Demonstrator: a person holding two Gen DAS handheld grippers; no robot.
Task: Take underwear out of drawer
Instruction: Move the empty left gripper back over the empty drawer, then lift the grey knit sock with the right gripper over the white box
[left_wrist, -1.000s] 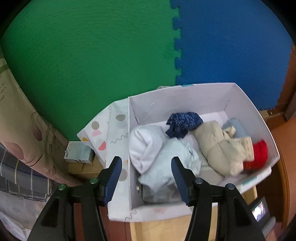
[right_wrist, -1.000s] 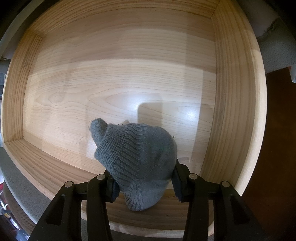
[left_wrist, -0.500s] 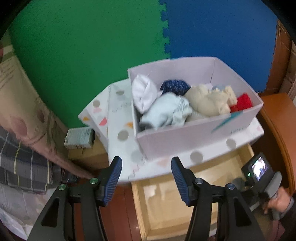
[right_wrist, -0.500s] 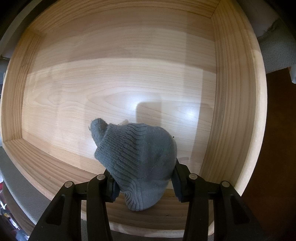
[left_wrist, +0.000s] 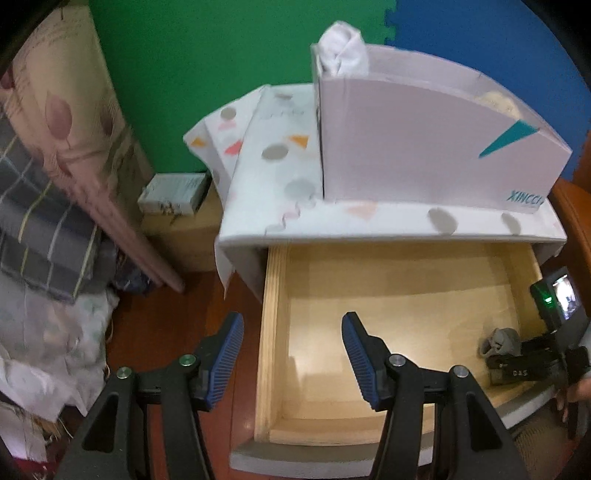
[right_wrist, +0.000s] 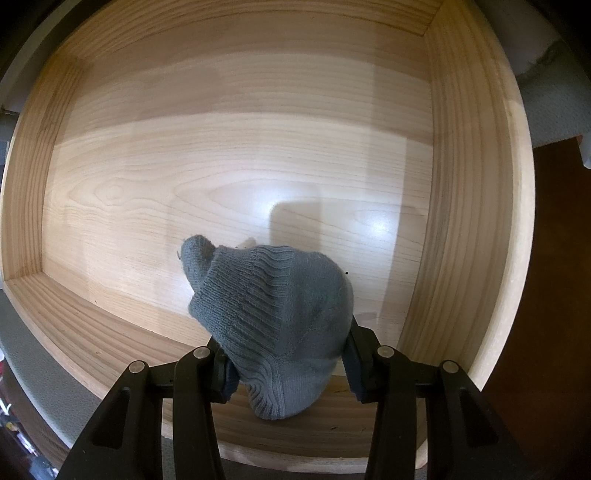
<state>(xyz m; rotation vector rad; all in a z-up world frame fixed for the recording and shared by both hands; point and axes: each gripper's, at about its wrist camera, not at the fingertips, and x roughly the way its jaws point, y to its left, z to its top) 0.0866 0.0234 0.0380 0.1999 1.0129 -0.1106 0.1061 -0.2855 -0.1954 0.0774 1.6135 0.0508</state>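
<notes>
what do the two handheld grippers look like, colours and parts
The left gripper has black angular plastic arms with round silver pivot bolts and blue ribbed pads lining its fingers. The right gripper has the same black arms and silver bolts; its pads are mostly hidden. In the left view it shows white lettering, too small to read, and a small lit screen with a green light.

We see a pale wooden drawer (right_wrist: 258, 155) with smooth, slightly glossy grain; inside it, a grey ribbed knit cloth bundle (right_wrist: 280, 317) looks matt between black plastic fingers (right_wrist: 356, 363).
</notes>
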